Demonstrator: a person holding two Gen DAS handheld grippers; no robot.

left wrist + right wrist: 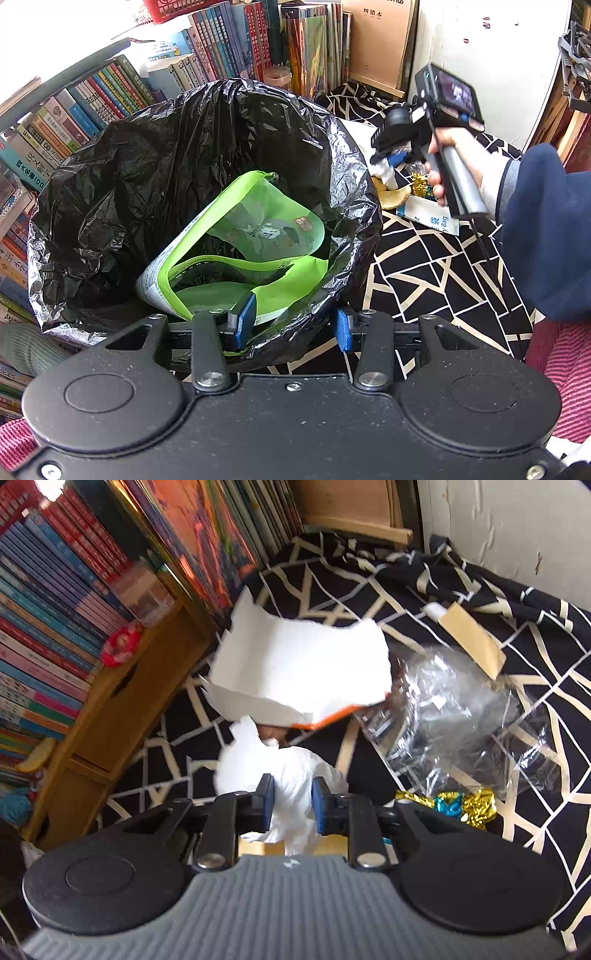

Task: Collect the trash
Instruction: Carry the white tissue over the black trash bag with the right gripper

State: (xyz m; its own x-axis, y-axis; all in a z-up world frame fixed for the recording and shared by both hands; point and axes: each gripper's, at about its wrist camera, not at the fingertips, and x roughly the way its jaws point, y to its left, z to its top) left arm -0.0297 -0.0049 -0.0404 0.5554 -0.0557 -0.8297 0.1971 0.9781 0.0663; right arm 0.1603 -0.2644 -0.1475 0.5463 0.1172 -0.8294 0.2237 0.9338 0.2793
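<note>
A bin lined with a black trash bag (147, 177) fills the left wrist view; a green snack wrapper (273, 229) lies inside it. My left gripper (292, 326) is open and straddles the bag's near rim, one blue pad inside and one outside. My right gripper (292, 805) is shut on a crumpled white tissue (258, 764), low over the black patterned cloth (517, 602). From the left wrist view, the right gripper (386, 166) hangs just right of the bin with the tissue in it, held by a hand (454, 147).
Torn white card with an orange edge (299, 672), clear plastic wrap (454, 716), a gold and blue foil wrapper (461, 805) and a tan card piece (472, 642) lie on the cloth. Rows of books (207, 48) and a wooden box (122, 709) stand behind.
</note>
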